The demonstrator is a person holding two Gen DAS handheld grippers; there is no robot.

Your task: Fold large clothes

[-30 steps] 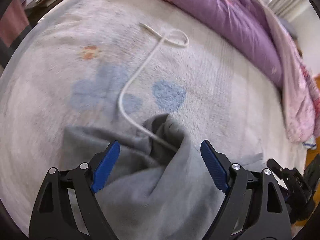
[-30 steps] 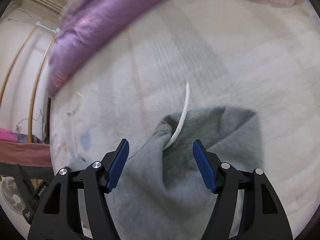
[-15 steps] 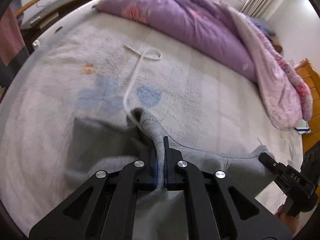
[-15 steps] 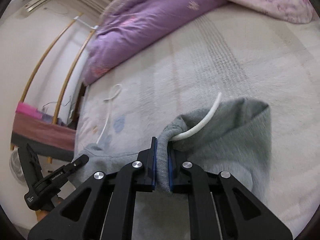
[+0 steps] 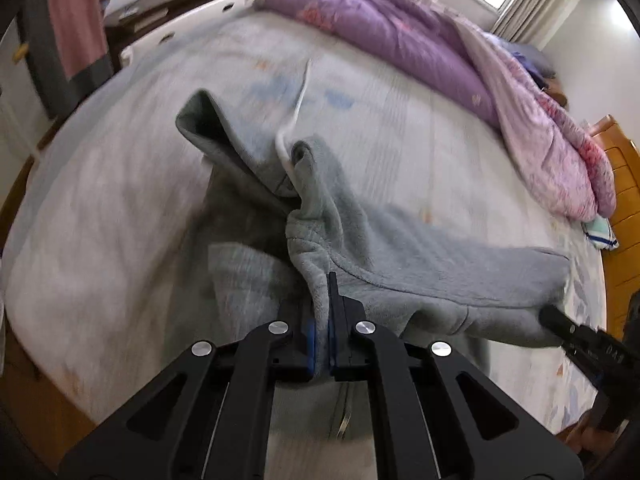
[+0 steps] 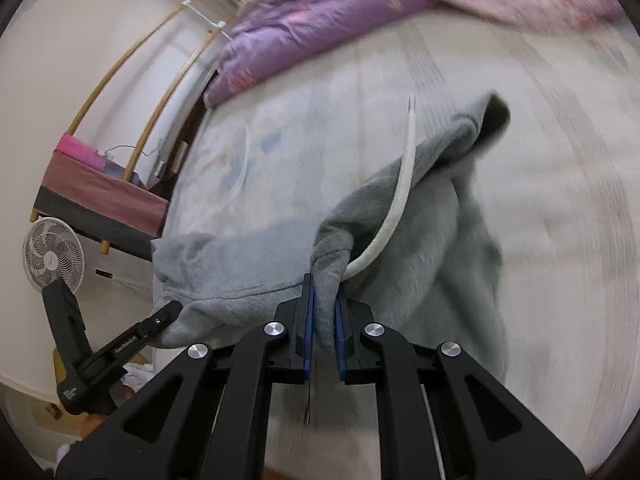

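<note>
A grey fleece hooded garment (image 5: 400, 252) with a white drawstring (image 5: 296, 120) hangs lifted over the pale bed (image 5: 120, 200). My left gripper (image 5: 321, 312) is shut on a fold of its edge beside the hood. My right gripper (image 6: 323, 312) is shut on another fold of the same garment (image 6: 420, 248), near where the white drawstring (image 6: 400, 188) comes out. The cloth stretches between the two grippers. The right gripper shows at the right edge of the left wrist view (image 5: 580, 340), and the left gripper at the left of the right wrist view (image 6: 132, 336). The garment's lower part is hidden below the grippers.
A purple and pink duvet (image 5: 460, 48) is bunched along the far side of the bed. A wooden cabinet (image 5: 624, 200) stands to the right. A white fan (image 6: 52, 256) and a rack with pink and dark cloth (image 6: 100, 192) stand beyond the bed's left side.
Both grippers were open over the garment a second ago, then shut on its folds. Now they have lifted it up off the bed and the hood hangs free.
</note>
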